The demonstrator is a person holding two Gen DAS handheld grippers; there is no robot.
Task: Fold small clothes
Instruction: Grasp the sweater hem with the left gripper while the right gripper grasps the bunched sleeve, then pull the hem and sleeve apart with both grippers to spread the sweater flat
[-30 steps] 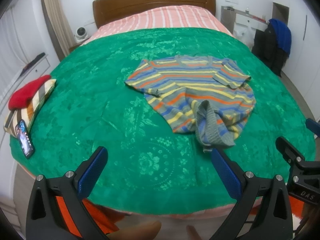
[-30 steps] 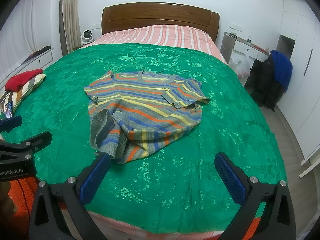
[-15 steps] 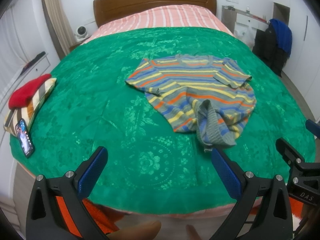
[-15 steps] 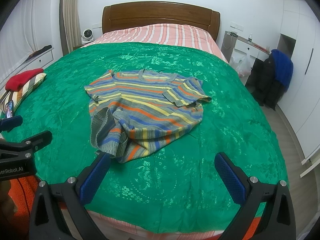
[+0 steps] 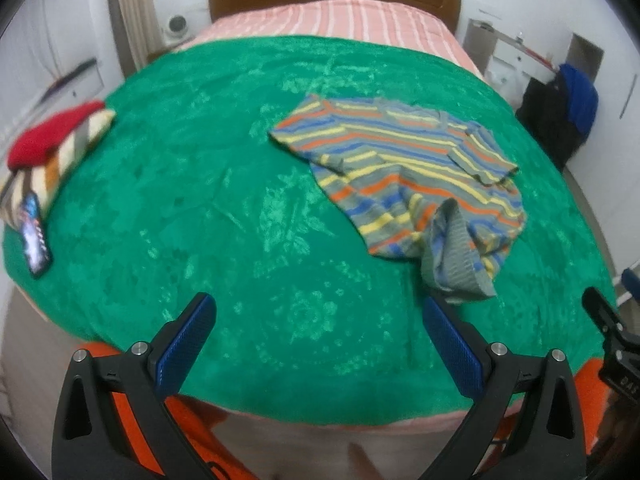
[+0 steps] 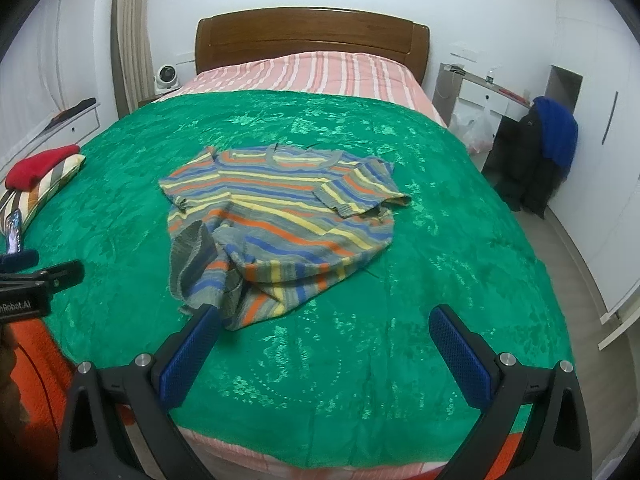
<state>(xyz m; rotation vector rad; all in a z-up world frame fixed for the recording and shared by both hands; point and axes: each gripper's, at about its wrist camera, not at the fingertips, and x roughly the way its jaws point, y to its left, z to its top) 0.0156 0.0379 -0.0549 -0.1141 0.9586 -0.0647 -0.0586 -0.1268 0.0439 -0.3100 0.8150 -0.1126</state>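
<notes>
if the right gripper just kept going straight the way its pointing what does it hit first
Probably the green bedspread just past the near hem of the striped sweater; the right gripper is open and aims slightly right of the bunched hem, though depth is unclear.

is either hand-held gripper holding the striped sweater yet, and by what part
Nothing is held. The left hand-held gripper and right hand-held gripper are both open over the green bedspread; the striped sweater lies loose.

A green, floral-patterned blanket (image 6: 440,208) is spread over a pink-and-white striped sheet (image 6: 320,70). The sweater (image 6: 280,216) is striped grey, blue, orange and yellow. Blue pads (image 6: 188,356) are set on black fingers. A red cloth (image 5: 48,136) is seen at the left.
</notes>
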